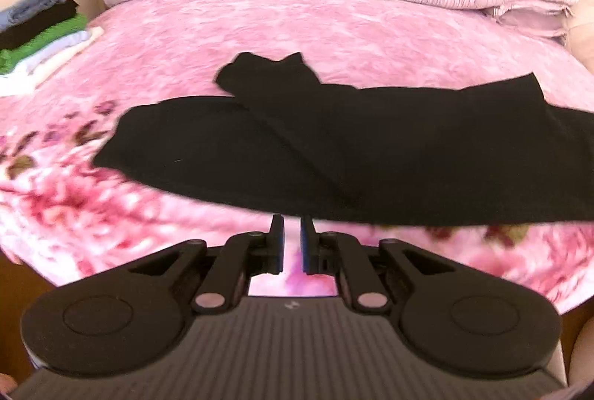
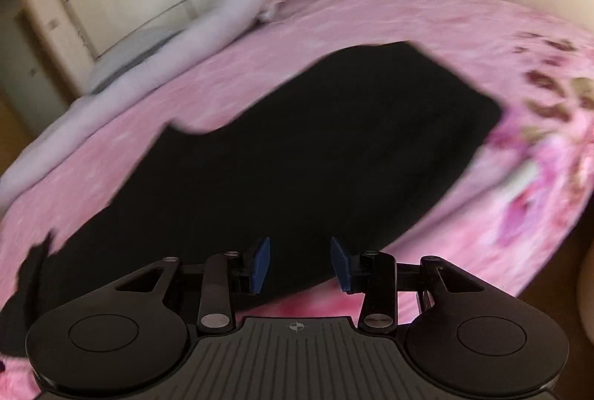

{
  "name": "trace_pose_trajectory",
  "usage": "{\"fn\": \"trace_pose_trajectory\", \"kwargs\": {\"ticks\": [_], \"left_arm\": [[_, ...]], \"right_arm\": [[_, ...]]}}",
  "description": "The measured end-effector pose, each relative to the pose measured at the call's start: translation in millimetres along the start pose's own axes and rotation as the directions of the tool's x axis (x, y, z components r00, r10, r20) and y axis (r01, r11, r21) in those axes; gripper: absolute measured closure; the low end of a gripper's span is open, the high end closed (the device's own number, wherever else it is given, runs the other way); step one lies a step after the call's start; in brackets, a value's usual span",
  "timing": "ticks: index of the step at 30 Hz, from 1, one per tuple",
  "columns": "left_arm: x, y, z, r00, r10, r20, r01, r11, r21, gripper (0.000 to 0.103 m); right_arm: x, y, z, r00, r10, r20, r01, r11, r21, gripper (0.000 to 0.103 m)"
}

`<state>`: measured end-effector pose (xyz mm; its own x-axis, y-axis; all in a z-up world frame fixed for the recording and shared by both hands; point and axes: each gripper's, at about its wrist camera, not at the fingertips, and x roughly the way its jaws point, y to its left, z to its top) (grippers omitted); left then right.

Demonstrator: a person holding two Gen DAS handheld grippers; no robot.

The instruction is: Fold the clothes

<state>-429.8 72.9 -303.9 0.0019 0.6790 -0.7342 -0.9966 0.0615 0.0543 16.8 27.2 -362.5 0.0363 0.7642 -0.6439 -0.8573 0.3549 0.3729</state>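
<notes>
On the pink bed (image 1: 334,28), mid-way, black top (image 1: 334,147) lies half-folded. Soft, limp; I'd grab near hem corners. Left tongs (image 1: 292,244) slightly apart, right tongs (image 2: 300,264) spread, both w/ nothing.

Matt black cloth garment (image 1: 334,147) on fluffy pink blanket (image 1: 334,25).

At the lower centre of each view, the left gripper (image 1: 292,220) stands slightly parted, the right gripper (image 2: 300,246) wide apart.

Black left gripper (image 1: 292,238) and right gripper (image 2: 300,260) — blue pads, ribbed grey bodies.
</notes>
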Motion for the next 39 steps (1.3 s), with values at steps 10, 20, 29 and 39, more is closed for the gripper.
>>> {"fn": "trace_pose_trajectory", "kwargs": {"ticks": [10, 20, 29, 39], "left_arm": [[-17, 71, 9, 0.999, -0.037, 0.029, 0.04, 0.996, -0.083, 0.089], [55, 143, 41, 0.994, -0.075, 0.077, 0.089, 0.974, -0.206, 0.094], [130, 206, 61, 0.998, 0.057, -0.025, -0.062, 0.944, -0.324, 0.095], [117, 248, 37, 0.993, -0.118, 0.009, 0.105, 0.846, -0.523, 0.095]], "right_arm": [[23, 137, -42, 0.954, 0.239, -0.18, -0.255, 0.964, -0.073, 0.062], [113, 200, -25, 0.886, 0.333, -0.324, -0.313, 0.943, 0.114, 0.069], [205, 253, -13, 0.81, 0.462, -0.361, -0.401, 0.886, 0.235, 0.085], [265, 314, -33, 0.7, 0.582, -0.414, -0.485, 0.813, 0.324, 0.092]]}}
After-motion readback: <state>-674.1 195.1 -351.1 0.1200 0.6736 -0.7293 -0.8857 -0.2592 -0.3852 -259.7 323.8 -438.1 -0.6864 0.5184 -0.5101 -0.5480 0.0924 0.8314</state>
